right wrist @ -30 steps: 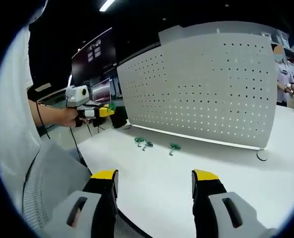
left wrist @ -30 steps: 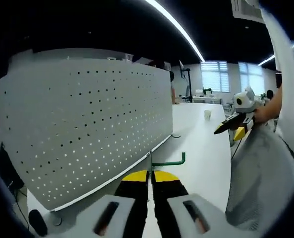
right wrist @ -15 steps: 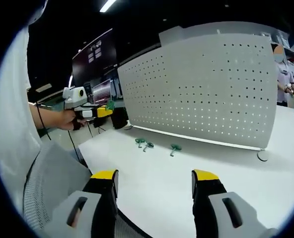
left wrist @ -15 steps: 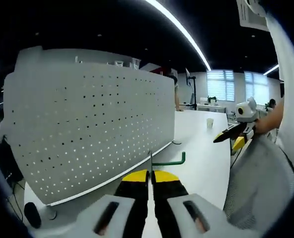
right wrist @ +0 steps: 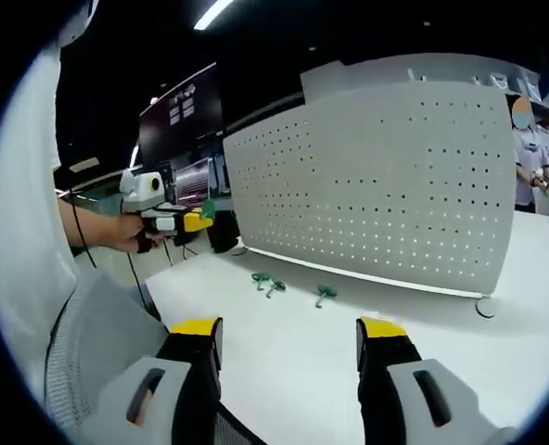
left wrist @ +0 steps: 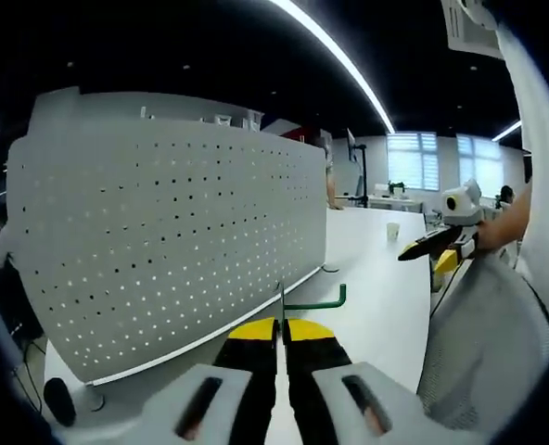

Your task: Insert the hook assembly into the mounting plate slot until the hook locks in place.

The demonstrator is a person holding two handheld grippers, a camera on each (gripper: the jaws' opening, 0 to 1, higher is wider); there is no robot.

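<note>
Green hook (left wrist: 317,301) was held in the air, pinched at its thin metal stem betw. the yellow-tipped jaws of the left gripper (left wrist: 281,330), which were shut tight on it. Its bent arm ran off to the right in left gripper view, tip turned up. Hook was seen just in front of the lower edge of the white perforated plate (left wrist: 172,232), apart from it, not in any hole. Plate stood upright on the white table (left wrist: 376,278), rows of small holes across its face.

In right gripper view the same plate (right wrist: 386,185) was seen across the table (right wrist: 293,343), w/ three more green hooks (right wrist: 273,285) lying on the tabletop near its base; two close together, the third just to their right. The left gripper (right wrist: 203,216) was seen at left in that view, held in a hand (right wrist: 126,232), a bit of green at its tip.

Right gripper (right wrist: 288,336) was held low over the table, jaws wide apart, nothing betw. them. It was also seen at right in left gripper view (left wrist: 414,250), well apart from hook and plate.

A person (right wrist: 529,148) was noted standing beyond the plate's far end.
</note>
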